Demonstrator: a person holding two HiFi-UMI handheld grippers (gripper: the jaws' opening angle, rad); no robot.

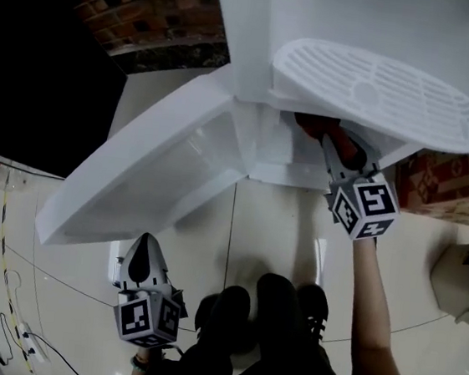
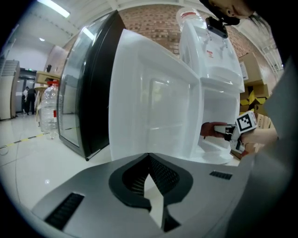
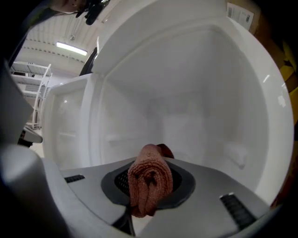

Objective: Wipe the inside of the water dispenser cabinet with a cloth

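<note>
We see the right gripper [image 1: 333,147] reaching into the open lower cabinet [image 3: 205,88] of the tall white plastic water dispenser [image 2: 210,69]. Its jaws are clamped on a rolled rust-red terry cloth [image 3: 149,179]. In the right gripper view the cloth sits at 6 o'clock, bulging out past the jaw tips toward the smooth white back wall of the cabinet. We cannot tell from any view whether the cloth is touching a wall or hanging just short of it.

In the head view the cloth shows as a dark red patch at 1 o'clock, tucked under the white slotted oval drip tray [image 1: 380,94]. The white cabinet door [image 1: 152,173] is swung wide open toward 9 o'clock.

The left gripper [image 1: 144,256] hangs at 7 o'clock in the head view, above the pale tiled floor [image 1: 280,230] and well apart from the dispenser. Its jaws are closed together with nothing between them.

In the left gripper view, a black-framed glass-fronted cooler [image 2: 88,93] stands at 10 o'clock, behind the open door.
</note>
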